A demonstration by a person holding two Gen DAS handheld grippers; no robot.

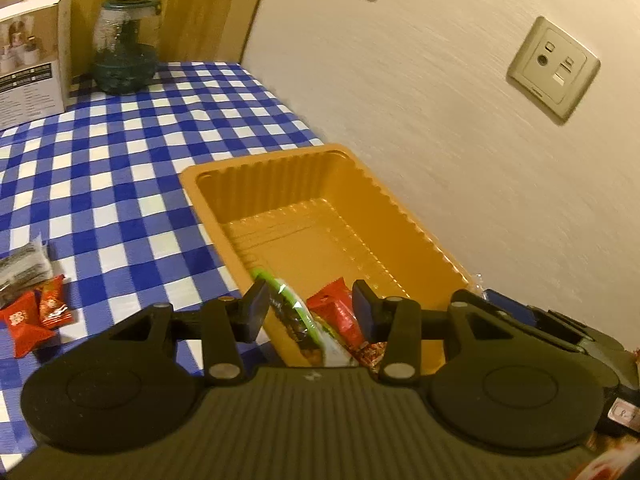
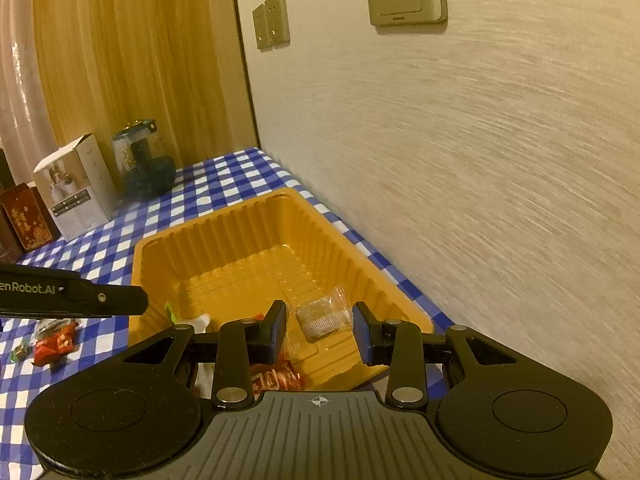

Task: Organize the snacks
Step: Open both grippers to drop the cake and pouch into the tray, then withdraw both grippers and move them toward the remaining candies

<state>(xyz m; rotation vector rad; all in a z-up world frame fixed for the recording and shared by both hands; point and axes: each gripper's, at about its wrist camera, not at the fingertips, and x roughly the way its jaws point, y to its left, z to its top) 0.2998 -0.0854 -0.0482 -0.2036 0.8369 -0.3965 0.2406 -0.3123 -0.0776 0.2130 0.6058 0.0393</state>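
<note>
Both grippers hang over the tray's near end. Left gripper fingers released above snacks inside; right gripper apparently released too, clear packet at 12 o'clock.

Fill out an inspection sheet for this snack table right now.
Surface: blue checked tablecloth, against the wall.
Job's things: orange tray holds a green packet, red packets and a clear-wrapped bar; loose snacks lie on the cloth beside the tray.
Clutter: glass jar, white box, red box.
Grippers: left hand-held gripper open above the tray's packets; right hand-held gripper open, nothing held.
Cables: nothing seen.
Surroundings: wall sockets, wooden panel.
</note>
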